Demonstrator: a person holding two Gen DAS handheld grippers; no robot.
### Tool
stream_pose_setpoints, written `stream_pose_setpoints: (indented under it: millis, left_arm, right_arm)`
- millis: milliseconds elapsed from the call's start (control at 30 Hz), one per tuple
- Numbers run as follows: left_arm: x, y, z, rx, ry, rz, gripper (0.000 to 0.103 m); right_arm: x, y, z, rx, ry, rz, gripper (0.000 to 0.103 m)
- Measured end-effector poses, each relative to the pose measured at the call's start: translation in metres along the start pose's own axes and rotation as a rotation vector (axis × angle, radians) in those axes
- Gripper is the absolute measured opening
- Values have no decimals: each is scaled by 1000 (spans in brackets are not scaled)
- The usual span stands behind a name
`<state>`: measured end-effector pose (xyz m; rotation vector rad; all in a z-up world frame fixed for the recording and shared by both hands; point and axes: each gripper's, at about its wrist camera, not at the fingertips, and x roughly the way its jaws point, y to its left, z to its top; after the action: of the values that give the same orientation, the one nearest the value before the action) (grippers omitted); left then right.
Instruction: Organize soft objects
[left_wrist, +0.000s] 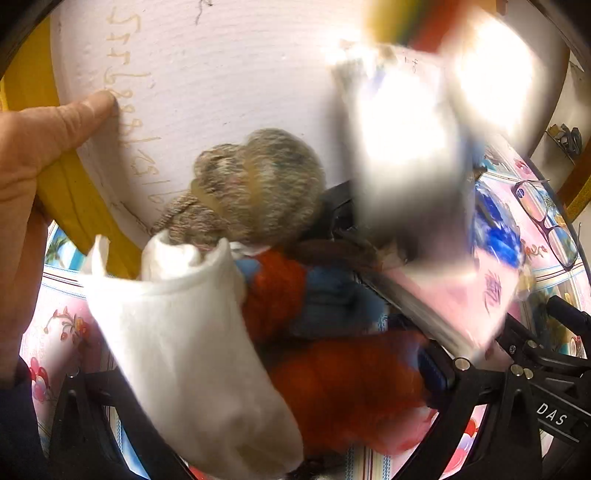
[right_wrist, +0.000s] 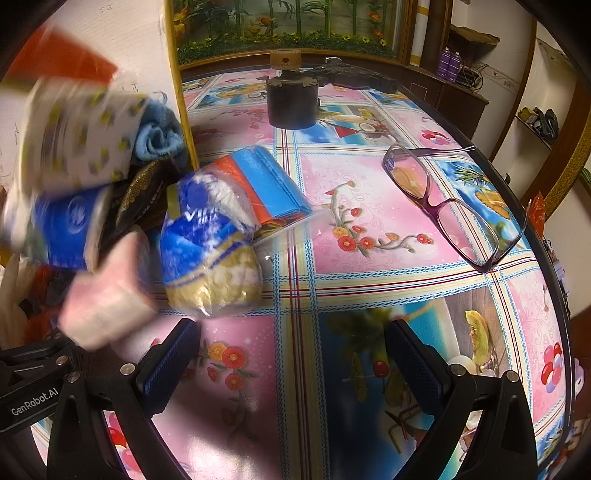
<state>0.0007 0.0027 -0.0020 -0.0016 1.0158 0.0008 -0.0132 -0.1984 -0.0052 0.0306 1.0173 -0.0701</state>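
Observation:
In the left wrist view a pile of soft things lies against a white foam board (left_wrist: 221, 74): a white sock (left_wrist: 184, 332), a beige knitted roll (left_wrist: 258, 184), and red and blue knitwear (left_wrist: 314, 314). My left gripper (left_wrist: 280, 424) is buried in the pile, its jaws hidden by the sock and red cloth. Blurred packets (left_wrist: 406, 147) tumble above. My right gripper (right_wrist: 291, 365) is open and empty over the tablecloth. Beside it lie a blue and gold tissue packet (right_wrist: 207, 251), a pink packet (right_wrist: 107, 295) and an orange-blue cloth pack (right_wrist: 266, 177).
A bare hand (left_wrist: 44, 147) holds the foam board at the left. Purple glasses (right_wrist: 443, 199) lie on the flowered tablecloth (right_wrist: 369, 258). A dark round jar (right_wrist: 291, 99) stands at the table's far side. Shelves and a cabinet stand behind.

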Motion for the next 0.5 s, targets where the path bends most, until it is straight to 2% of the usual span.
stream_pose_setpoints:
  millis: [500]
  left_arm:
    - [1, 1, 0, 0, 0, 0, 103]
  right_arm:
    - [0, 0, 0, 0, 0, 0, 102]
